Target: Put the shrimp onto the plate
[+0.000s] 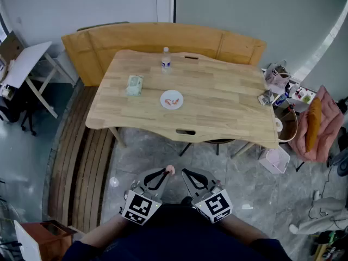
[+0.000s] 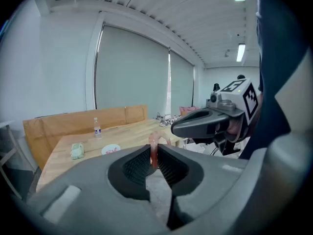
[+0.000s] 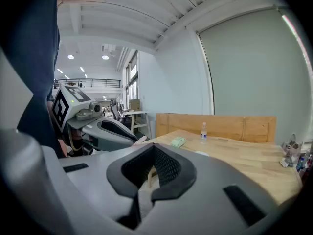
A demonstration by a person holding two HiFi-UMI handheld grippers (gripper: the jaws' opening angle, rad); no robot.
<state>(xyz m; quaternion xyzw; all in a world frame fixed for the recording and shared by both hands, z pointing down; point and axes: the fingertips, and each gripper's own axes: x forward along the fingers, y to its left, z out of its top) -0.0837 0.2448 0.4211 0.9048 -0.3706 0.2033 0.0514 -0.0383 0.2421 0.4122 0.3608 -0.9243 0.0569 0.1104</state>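
Fingers [image 2: 136,166] of the left gripper [image 1: 166,173] are pinched narrow on 1 pink shrimp [image 2: 154,143]. It stands upright btwn the ribbed pads, w/ its curled end poking up past the tips. From the head view, that shrimp shows as a small pink dot at the gripper's front end.

Right gripper [image 1: 185,172]: its fingers [image 3: 169,168] are closed together w/ nothing btwn them, only a thin slit lower down.

Both grippers sit close in front of the person's body, side by side, w/ tips angled toward each other and nearly meeting. They hang over grey floor, well apart from the near edge of the table [image 1: 228,105].

On the wooden table:
- 1 small white plate [image 1: 164,97], approx mid-table, w/ orange-pink pieces [image 1: 174,101] on it. The count is too small to tell.
- 1 green packet [image 1: 134,85], left of the plate, near but not touching.
- 1 clear bottle [image 1: 166,59], upright, near the far edge, behind the plate.

A wooden bench [image 1: 141,39] runs along the far side of the table, against the wall. Misc. small clutter sits at the table's right corner, too small to make out. A pink cloth [image 1: 328,125] hangs just beyond that corner.
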